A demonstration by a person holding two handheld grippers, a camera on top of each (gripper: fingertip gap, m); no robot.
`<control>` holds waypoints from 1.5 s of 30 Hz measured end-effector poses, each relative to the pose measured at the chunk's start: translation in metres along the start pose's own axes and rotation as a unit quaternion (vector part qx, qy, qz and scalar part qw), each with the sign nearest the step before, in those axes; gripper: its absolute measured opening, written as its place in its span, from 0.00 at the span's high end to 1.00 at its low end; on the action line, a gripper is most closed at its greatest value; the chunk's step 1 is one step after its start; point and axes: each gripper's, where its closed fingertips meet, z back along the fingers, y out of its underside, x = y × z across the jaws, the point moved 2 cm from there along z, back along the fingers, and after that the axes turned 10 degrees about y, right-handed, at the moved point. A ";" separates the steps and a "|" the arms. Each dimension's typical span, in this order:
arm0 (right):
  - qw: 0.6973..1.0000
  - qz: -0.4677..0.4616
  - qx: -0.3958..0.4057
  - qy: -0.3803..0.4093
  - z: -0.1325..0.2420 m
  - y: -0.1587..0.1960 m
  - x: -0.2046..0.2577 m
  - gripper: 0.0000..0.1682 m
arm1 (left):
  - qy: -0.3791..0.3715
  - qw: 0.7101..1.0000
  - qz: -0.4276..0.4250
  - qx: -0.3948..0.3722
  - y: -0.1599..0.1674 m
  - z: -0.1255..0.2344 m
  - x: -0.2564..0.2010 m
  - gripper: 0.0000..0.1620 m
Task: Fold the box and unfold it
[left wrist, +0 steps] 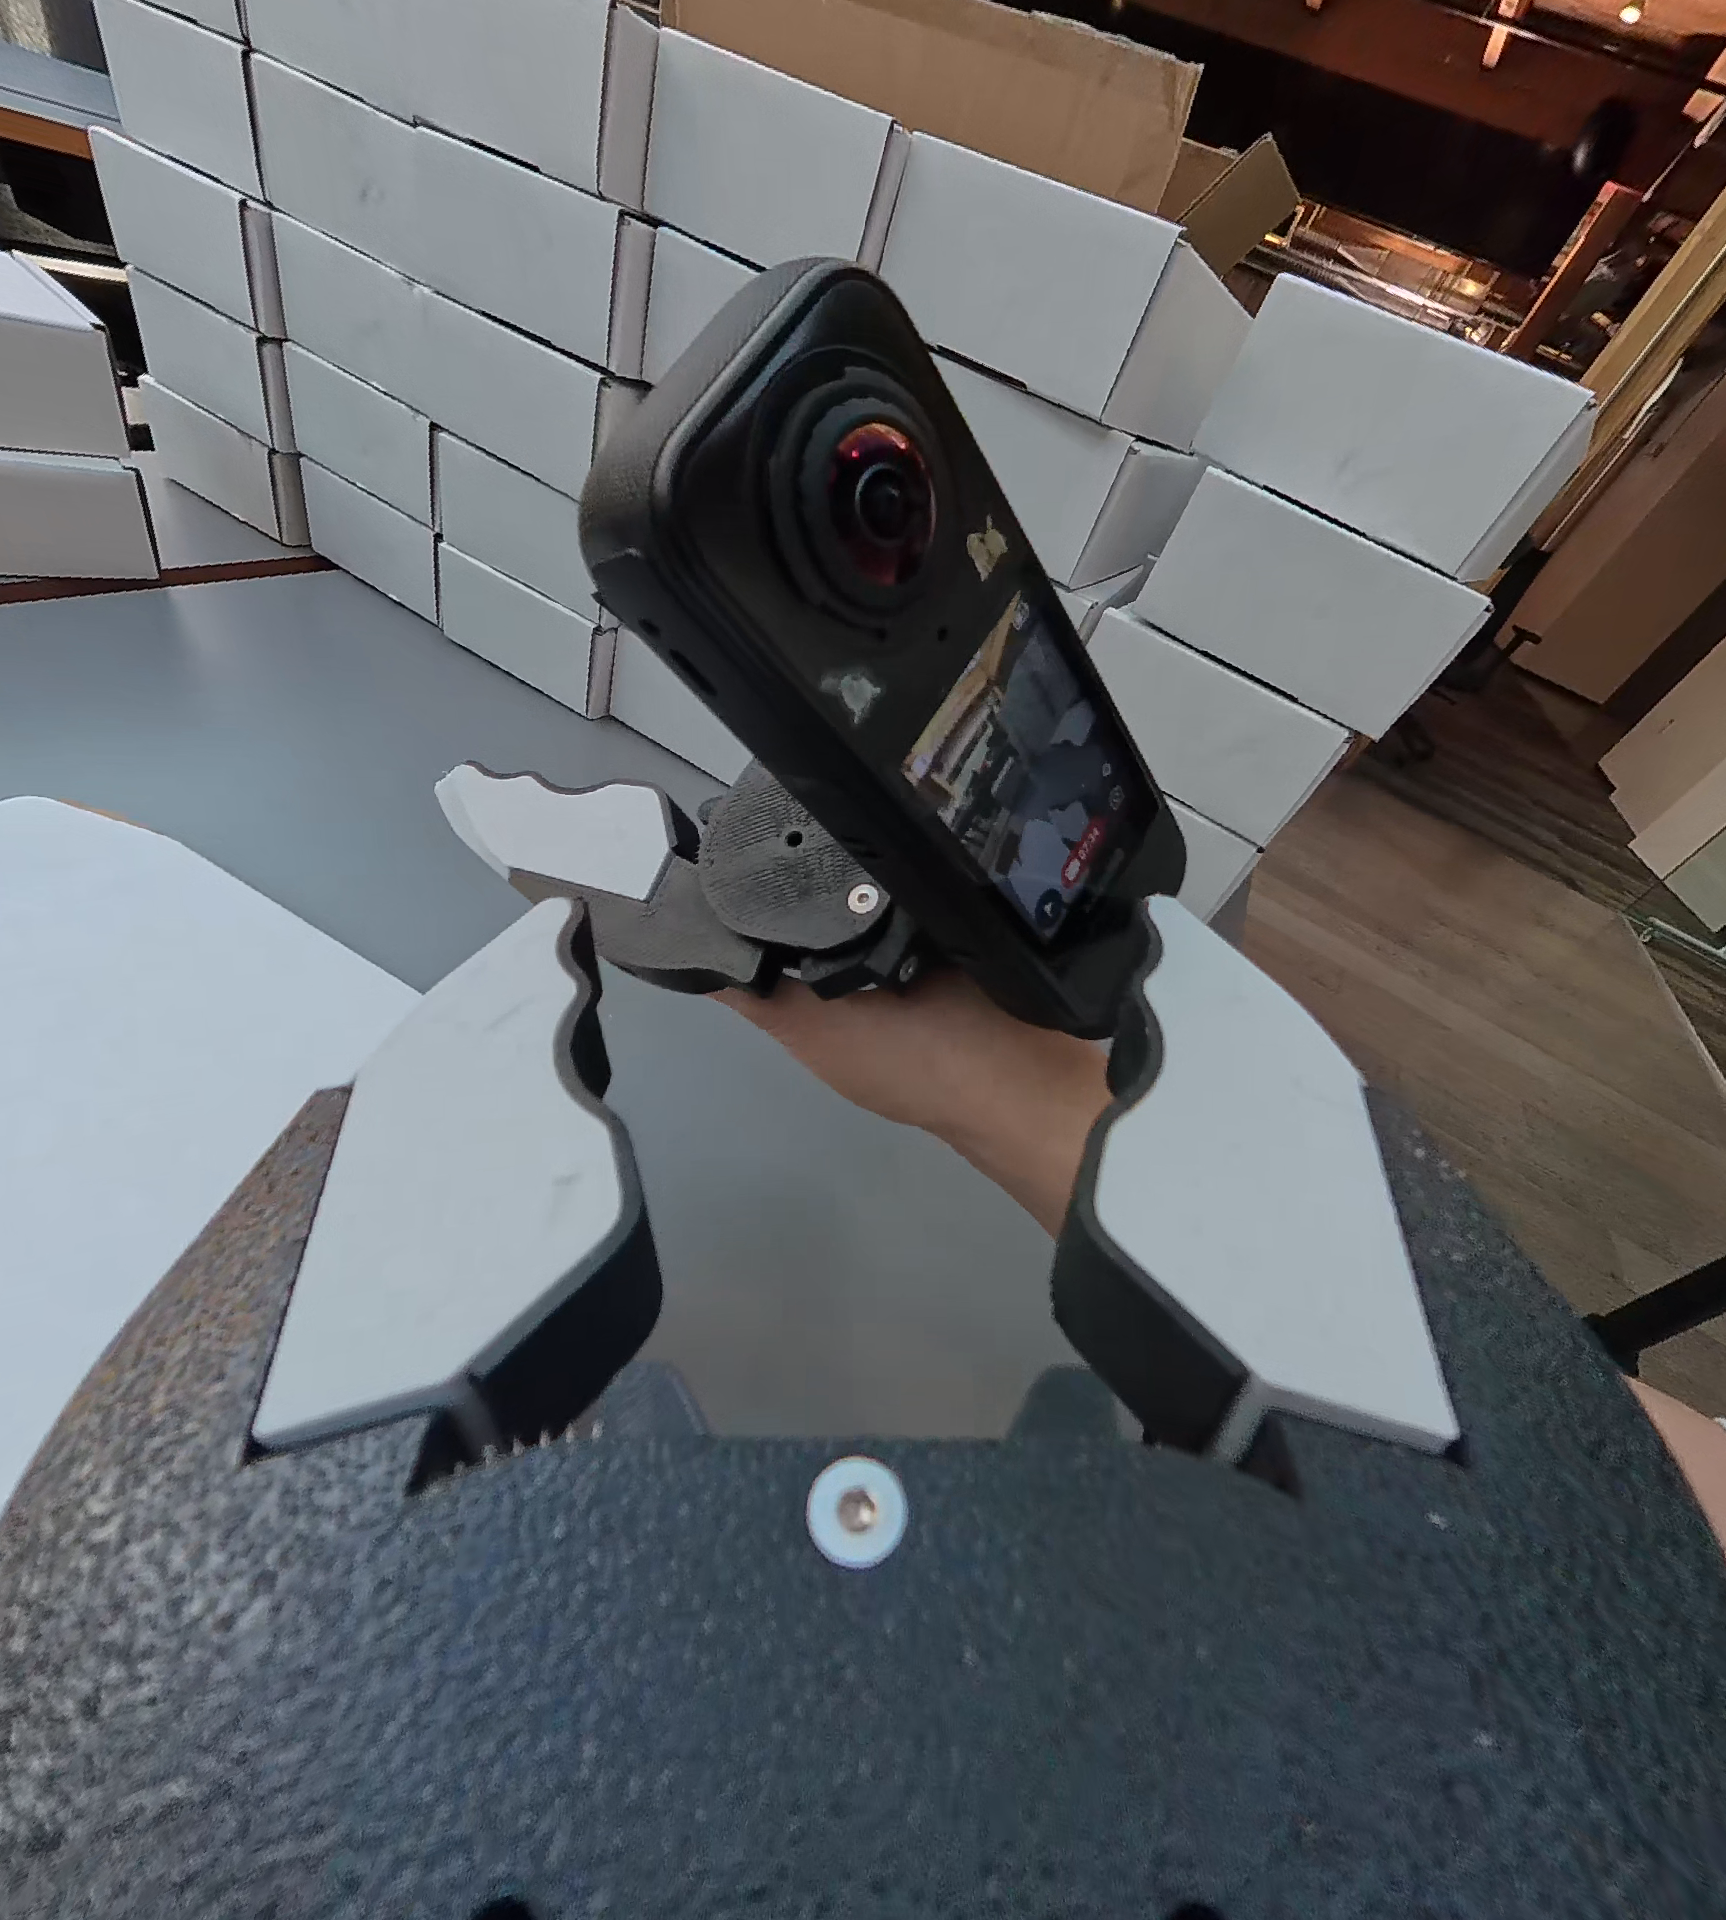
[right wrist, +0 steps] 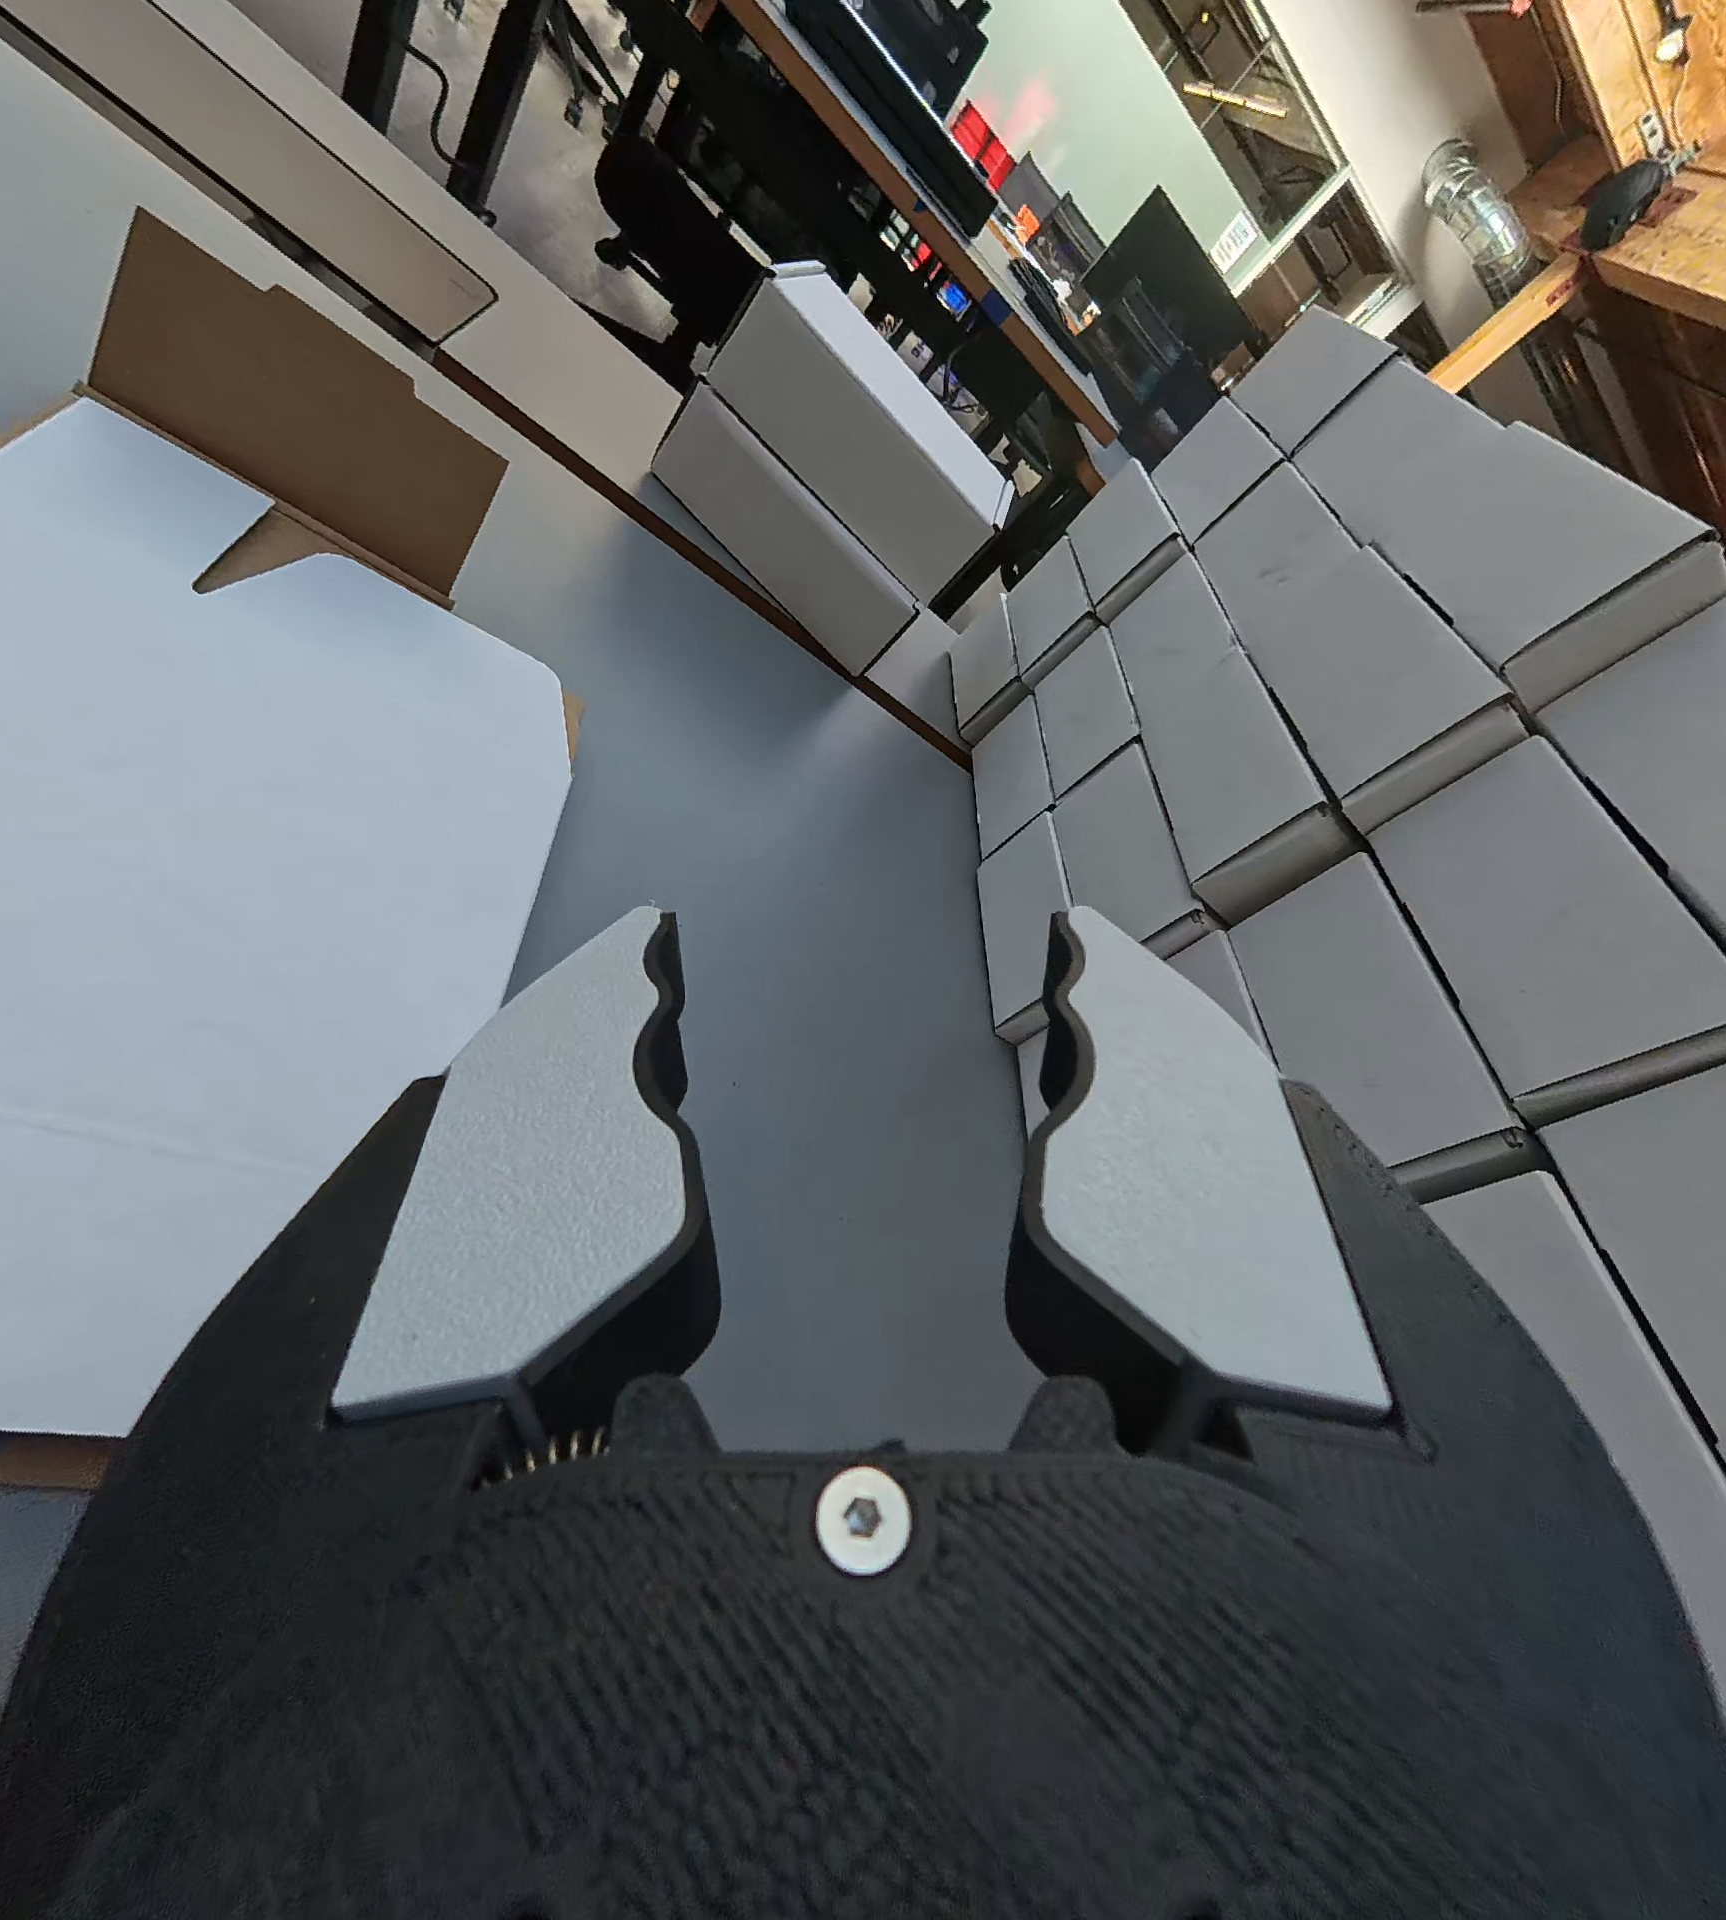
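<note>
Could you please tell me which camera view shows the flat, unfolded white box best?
The right wrist view: the flat box lies spread on the grey table, its flaps and a crease visible. The left wrist view catches only one rounded corner at its left edge.

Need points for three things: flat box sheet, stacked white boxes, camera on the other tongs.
flat box sheet [right wrist: 215,831], right wrist view, middle of white panel.
stacked white boxes [left wrist: 485,312], left wrist view, a front face in the stack.
camera [left wrist: 869,499], left wrist view, its lens.

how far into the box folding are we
Done: nothing visibly; the flat white cardboard box blank lies unfolded on the grey table. In hand: nothing; the left tongs and right tongs are both open and empty. Left: folding it, then unfolding it.
</note>
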 end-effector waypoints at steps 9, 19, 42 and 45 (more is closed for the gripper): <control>1.000 0.006 0.003 0.014 0.006 0.007 -0.007 0.57 | -0.032 0.999 -0.034 0.009 0.001 0.001 0.000 0.32; 0.999 0.015 0.012 0.027 0.009 0.017 -0.014 0.56 | -0.027 0.999 -0.032 0.018 0.006 -0.004 -0.003 0.30; 0.999 0.016 0.018 0.022 0.008 0.022 -0.007 0.55 | -0.024 0.999 -0.021 0.026 0.011 -0.003 0.001 0.29; 0.999 0.015 0.019 0.020 0.008 0.023 -0.006 0.55 | -0.022 0.999 -0.019 0.027 0.012 -0.003 0.001 0.29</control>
